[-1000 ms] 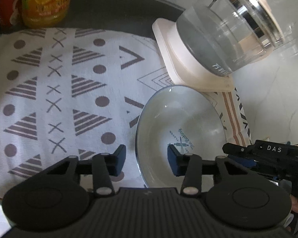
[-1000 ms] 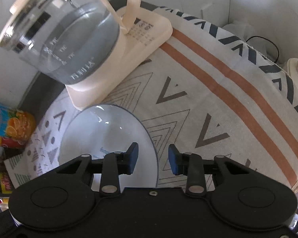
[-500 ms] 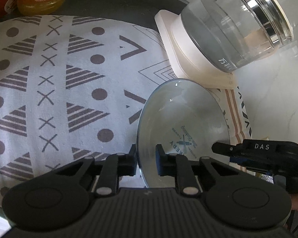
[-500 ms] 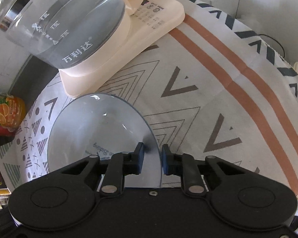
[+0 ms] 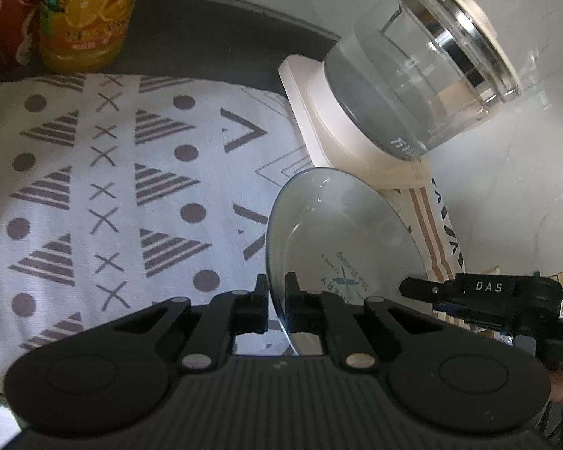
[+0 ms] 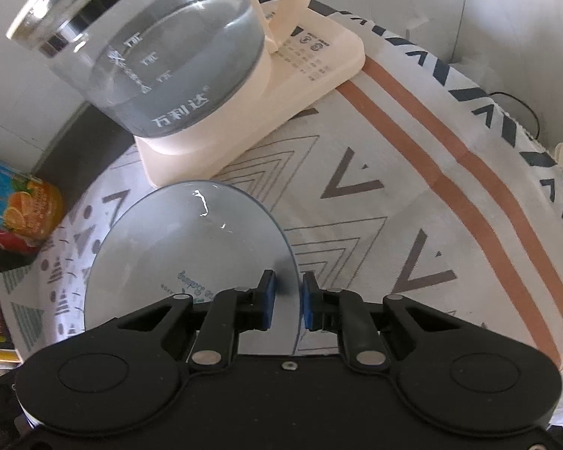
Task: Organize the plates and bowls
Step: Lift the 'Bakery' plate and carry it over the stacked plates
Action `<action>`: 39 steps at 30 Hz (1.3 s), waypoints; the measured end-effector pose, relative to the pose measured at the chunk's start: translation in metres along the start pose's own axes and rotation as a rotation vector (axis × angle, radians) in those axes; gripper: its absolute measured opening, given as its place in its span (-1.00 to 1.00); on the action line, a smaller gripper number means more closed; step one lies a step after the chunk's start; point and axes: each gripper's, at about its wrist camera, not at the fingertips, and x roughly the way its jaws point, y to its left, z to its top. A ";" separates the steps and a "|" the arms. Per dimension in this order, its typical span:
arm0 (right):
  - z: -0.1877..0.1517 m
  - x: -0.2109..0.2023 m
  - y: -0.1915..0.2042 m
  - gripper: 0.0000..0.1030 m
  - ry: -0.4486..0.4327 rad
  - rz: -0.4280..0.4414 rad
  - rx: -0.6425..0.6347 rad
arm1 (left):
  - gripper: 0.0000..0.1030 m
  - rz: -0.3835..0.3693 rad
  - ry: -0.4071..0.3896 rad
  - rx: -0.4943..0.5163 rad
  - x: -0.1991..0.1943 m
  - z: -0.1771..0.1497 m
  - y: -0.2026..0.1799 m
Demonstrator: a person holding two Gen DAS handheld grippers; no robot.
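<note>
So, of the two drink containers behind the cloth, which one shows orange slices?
The orange juice bottle, with a blue label and yellow-orange contents. It stands beside the red can, which shows no fruit.

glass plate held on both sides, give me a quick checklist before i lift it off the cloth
1. Left gripper closed on the glass plate rim: ok, a finger sits on each side of the edge.
2. Right gripper closed on the opposite rim: ok, blue pads flank the edge.
3. Grip depth: not ok, both hold only the outer rim of smooth glass.
4. Clearance from the kettle: not ok, the plate's far edge sits right at its base.
5. Plate free of the patterned cloth: cannot tell.
6. Plate empty: ok, only its printed logo shows.
</note>
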 end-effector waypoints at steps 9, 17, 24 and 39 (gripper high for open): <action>-0.009 -0.001 0.004 -0.82 0.000 0.142 0.014 | -0.89 0.037 -0.035 -0.022 -0.016 -0.002 0.015; -0.016 -0.009 0.014 -0.87 -0.011 0.238 -0.001 | -0.89 0.036 -0.072 -0.056 -0.041 -0.008 0.031; -0.026 -0.024 0.033 -0.89 -0.029 0.323 -0.058 | -0.89 0.038 -0.127 -0.068 -0.076 -0.015 0.042; -0.065 -0.057 0.056 -0.89 -0.020 0.479 -0.122 | -0.89 0.041 -0.247 -0.151 -0.153 -0.063 0.064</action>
